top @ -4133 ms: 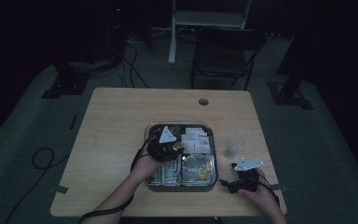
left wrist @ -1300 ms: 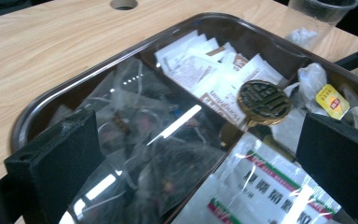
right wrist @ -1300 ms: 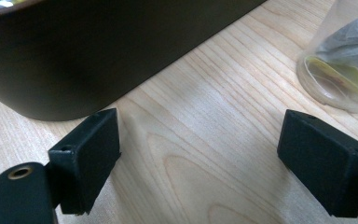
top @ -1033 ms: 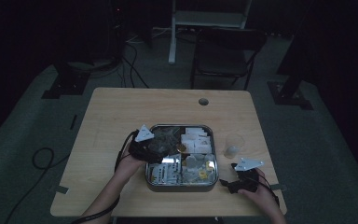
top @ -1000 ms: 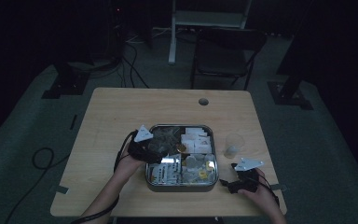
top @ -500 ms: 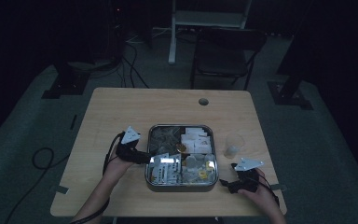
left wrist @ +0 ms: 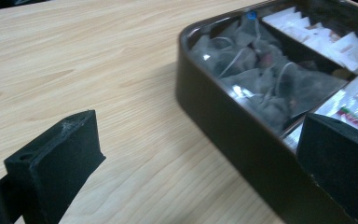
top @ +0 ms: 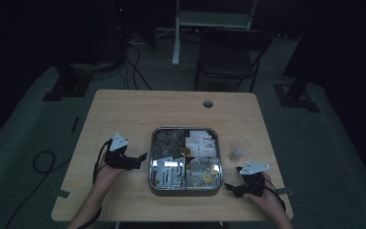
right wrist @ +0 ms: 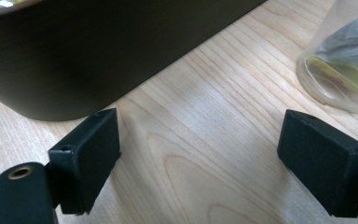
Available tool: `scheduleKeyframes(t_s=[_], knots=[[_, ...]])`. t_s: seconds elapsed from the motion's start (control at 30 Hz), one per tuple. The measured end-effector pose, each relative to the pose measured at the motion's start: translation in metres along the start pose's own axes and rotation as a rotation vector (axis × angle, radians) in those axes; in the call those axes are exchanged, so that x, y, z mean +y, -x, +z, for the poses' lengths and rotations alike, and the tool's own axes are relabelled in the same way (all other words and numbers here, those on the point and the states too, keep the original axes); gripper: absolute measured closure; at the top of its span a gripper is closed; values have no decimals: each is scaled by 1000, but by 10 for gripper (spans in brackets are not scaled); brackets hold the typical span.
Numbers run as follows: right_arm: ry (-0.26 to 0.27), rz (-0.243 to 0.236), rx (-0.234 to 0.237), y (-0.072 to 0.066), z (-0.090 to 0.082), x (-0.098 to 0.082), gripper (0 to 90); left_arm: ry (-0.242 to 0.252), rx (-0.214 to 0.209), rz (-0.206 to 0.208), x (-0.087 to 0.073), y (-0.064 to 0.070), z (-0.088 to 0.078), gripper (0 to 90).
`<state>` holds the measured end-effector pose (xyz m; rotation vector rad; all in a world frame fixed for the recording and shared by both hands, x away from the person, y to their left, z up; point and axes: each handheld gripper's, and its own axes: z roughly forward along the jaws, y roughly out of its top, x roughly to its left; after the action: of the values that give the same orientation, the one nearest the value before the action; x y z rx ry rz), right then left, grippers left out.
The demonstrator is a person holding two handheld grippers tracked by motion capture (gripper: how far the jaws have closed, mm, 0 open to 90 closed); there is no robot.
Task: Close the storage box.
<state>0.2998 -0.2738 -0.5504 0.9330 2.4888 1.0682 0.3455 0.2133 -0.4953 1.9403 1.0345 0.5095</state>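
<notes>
A square metal tray (top: 153,177) with compartments of tea bags and sachets sits at the table's front centre. Its dark wall (left wrist: 242,140) fills the right of the left gripper view, with grey mesh tea bags (left wrist: 256,74) inside. My left gripper (top: 140,157) rests on the table just left of the tray, open and holding nothing. My right gripper (top: 231,187) lies open near the tray's front right corner (right wrist: 74,60), nothing between its jaws. A clear plastic cup (top: 238,148) with a tea bag inside (right wrist: 349,56) stands right of the tray.
The wooden table (top: 124,114) has a round cable hole (top: 208,103) near its far edge. A dark chair (top: 228,52) and cables on the floor lie beyond the table.
My left gripper has pulled back out of the tray to the left and come down onto the table beside it. The right gripper has stayed put.
</notes>
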Motion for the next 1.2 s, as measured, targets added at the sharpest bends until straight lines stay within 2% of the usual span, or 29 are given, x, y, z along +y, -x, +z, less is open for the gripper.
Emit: scheduleKeyframes(t_s=[0.1, 0.33, 0.4, 0.57, 0.8, 0.9, 1.03, 1.2], knots=[[1, 0, 0, 0, 0, 0, 126, -2, 28, -14, -6, -7, -5, 6], [1, 0, 0, 0, 0, 0, 126, -2, 58, -48, -17, -19, -14, 6], [0, 3, 0, 0, 0, 0, 126, -8, 78, -76, -27, -25, -19, 6], [0, 1, -1, 0, 0, 0, 126, -15, 99, -106, -40, -32, -25, 6], [1, 0, -1, 0, 0, 0, 126, -36, 120, -125, -56, -38, -36, 6], [0, 1, 0, 0, 0, 0, 126, -31, 127, -159, -64, -41, -44, 6], [1, 1, -1, 0, 0, 0, 126, -57, 166, -173, -73, -44, -51, 6], [4, -2, -2, -1, 0, 0, 127, -63, 181, -182, -84, -45, -61, 6]])
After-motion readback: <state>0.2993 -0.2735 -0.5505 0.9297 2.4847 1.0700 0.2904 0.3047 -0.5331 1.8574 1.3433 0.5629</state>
